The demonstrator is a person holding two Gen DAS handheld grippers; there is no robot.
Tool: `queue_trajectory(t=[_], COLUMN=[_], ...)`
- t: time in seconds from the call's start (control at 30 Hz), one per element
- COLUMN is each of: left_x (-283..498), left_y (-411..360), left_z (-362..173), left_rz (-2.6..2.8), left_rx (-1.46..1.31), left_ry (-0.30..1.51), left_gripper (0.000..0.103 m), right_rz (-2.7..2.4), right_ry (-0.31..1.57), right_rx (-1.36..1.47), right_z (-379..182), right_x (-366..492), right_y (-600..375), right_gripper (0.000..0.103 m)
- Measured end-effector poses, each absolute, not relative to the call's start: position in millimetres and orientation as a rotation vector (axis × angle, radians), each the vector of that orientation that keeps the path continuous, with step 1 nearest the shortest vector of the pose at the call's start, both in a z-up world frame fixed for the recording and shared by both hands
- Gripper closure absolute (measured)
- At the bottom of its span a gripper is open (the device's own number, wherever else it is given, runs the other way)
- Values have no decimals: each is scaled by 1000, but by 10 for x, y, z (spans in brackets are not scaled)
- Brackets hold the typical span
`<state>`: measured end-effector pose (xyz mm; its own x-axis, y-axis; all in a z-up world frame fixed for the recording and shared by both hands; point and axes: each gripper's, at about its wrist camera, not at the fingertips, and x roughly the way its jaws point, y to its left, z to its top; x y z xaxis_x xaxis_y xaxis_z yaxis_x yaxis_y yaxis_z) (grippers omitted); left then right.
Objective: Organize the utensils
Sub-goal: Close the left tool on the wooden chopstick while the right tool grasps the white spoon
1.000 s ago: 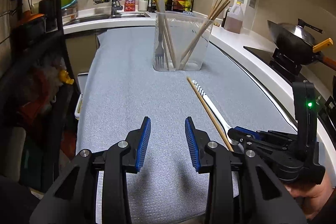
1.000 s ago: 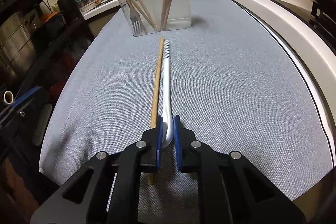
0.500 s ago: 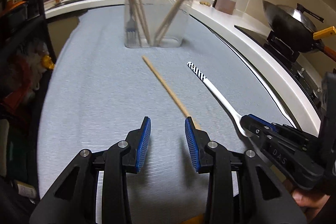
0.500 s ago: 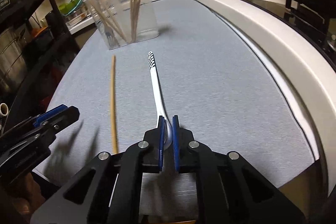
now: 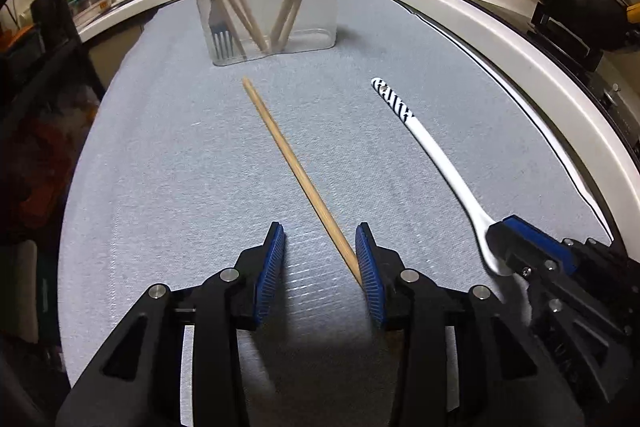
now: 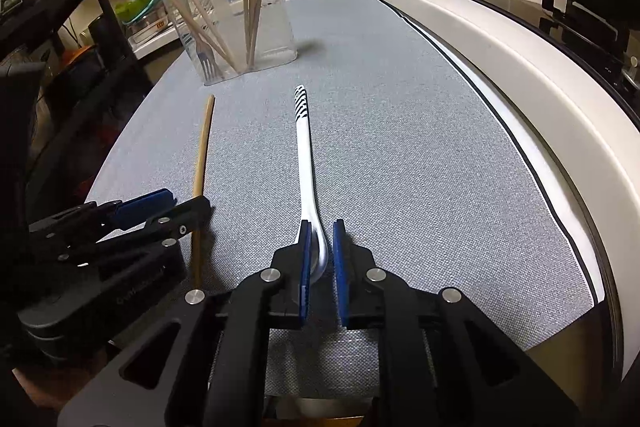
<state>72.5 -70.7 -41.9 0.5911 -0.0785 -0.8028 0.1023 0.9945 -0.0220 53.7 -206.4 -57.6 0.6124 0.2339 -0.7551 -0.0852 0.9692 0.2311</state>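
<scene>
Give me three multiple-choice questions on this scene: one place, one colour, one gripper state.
1. Where does the loose chopstick lie? A in the clear container; B on the grey mat; C in the wok.
2. What colour is the spoon? A red; B green; C white with a striped handle end.
3. How is the left gripper? A open; B shut on the chopstick; C shut on the fork.
B, it lies flat on the mat; C, white shows along it; A, its pads stand apart.
</scene>
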Motion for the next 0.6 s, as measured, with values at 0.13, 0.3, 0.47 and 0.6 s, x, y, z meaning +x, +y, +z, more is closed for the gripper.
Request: queue_trajectory(t=[0.13,0.3,0.47,0.6], left_x=[665,542,418,370], left_y=[-494,-143,31,-30], left_z=[-395,-387,-406,-423], left_rz=[-85,-73,-79,-81], left_rx=[7,-42,-63,-26], left_ry=[933,963,958,928], left_gripper=[94,96,95,95], right_rz=[183,203,206,197], right_ry=[894,905,908,901], right_rx=[175,165,148,141], right_z=[-573,-567,-584,-588], right_x=[513,474,455,449], right_y=[-2014,-1936,-1886,-1868], right_gripper=[90,88,84,87])
